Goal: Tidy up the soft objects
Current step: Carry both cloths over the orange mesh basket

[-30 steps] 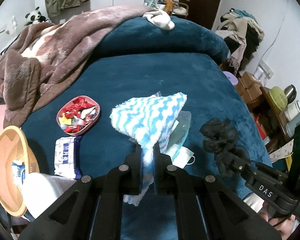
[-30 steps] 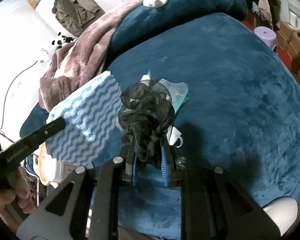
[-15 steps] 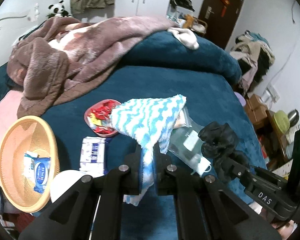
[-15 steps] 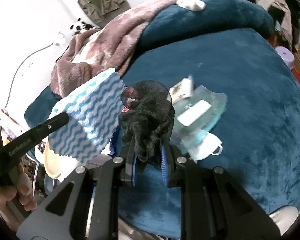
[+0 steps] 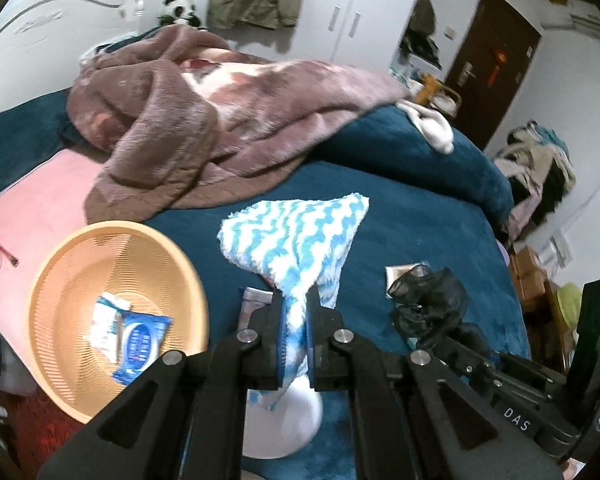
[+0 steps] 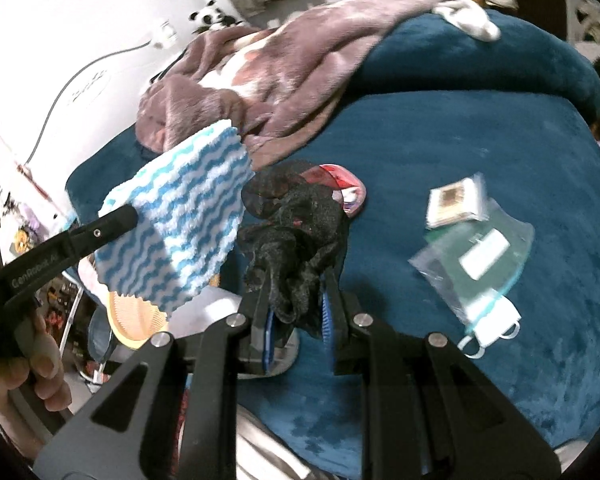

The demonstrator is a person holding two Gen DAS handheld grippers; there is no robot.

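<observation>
Both grippers carry soft items above the bed.
Left gripper (image 5: 296,334) clenches striped cloth (image 5: 300,236); right gripper (image 6: 296,320) clamps black scrunchie (image 6: 296,232); basket (image 5: 60,264) at nine o'clock.

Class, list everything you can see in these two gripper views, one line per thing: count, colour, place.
wavy-striped cloth: one, blue and white, held up in left gripper
crumpled fabric: one, black, in right gripper
basket: one, orange, bed's left edge, packets inside
blanket: one, brown, heaped at the back
bed cover: one, dark teal
clear bag: one, on the cover
face mask: one, white, beside the bag
panda toy: one, by the wall
left gripper: black, jaws shut
right gripper: black, jaws shut
</observation>
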